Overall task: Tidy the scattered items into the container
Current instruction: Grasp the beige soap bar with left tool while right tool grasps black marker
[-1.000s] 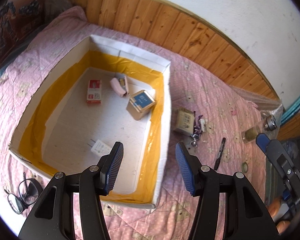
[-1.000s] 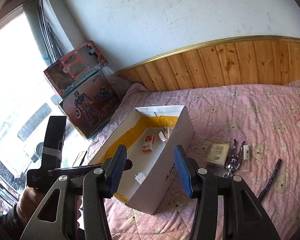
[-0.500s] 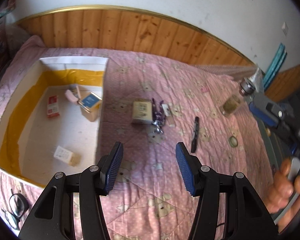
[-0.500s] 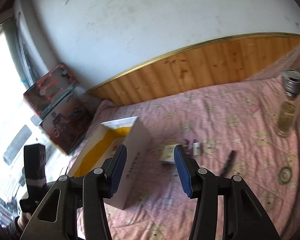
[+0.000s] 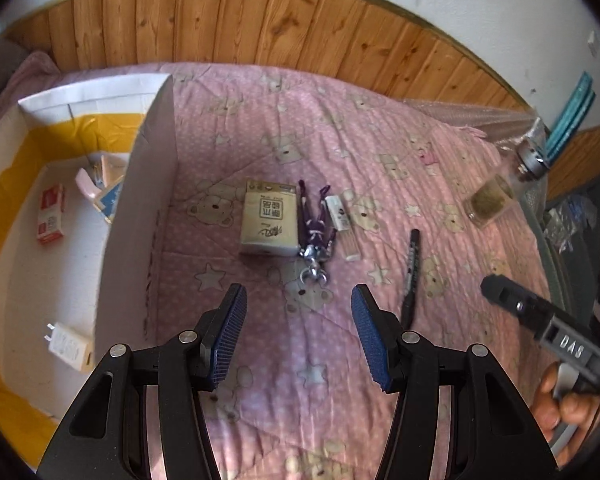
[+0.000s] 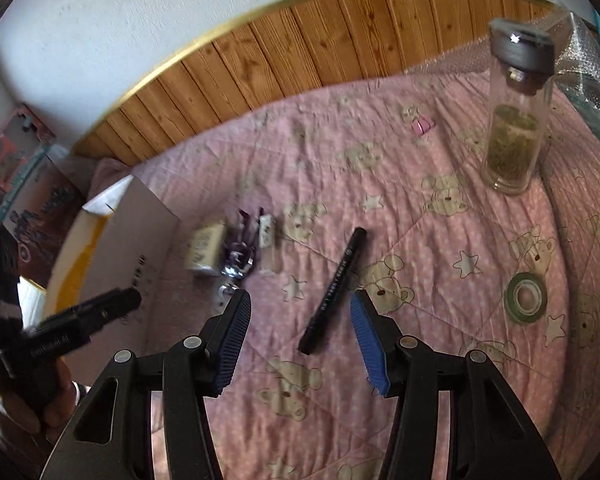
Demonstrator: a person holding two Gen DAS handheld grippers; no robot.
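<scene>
Pink quilted bedding (image 5: 260,128) printed with bears and stars covers the whole surface, backed by wood panelling. Both tongs hover above it, jaws spread wide and holding nothing: the left gripper (image 5: 298,340) and the right gripper (image 6: 300,340). Just ahead of the left gripper lie a purple keychain figure with a metal clasp (image 5: 315,236), a beige rectangular tissue pack (image 5: 269,218) touching its left side, and a small white tube (image 5: 342,222) to its right. A slim black marker pen (image 6: 334,288) lies between the right gripper's blue pads (image 6: 366,344). Left of the left gripper stands the white cardboard box with yellow-taped walls (image 5: 140,208), holding a red-and-white packet (image 5: 51,214) and a white plug adapter (image 5: 68,346). Far right, a clear glass bottle with a grey cap (image 6: 514,120) stands upright.
</scene>
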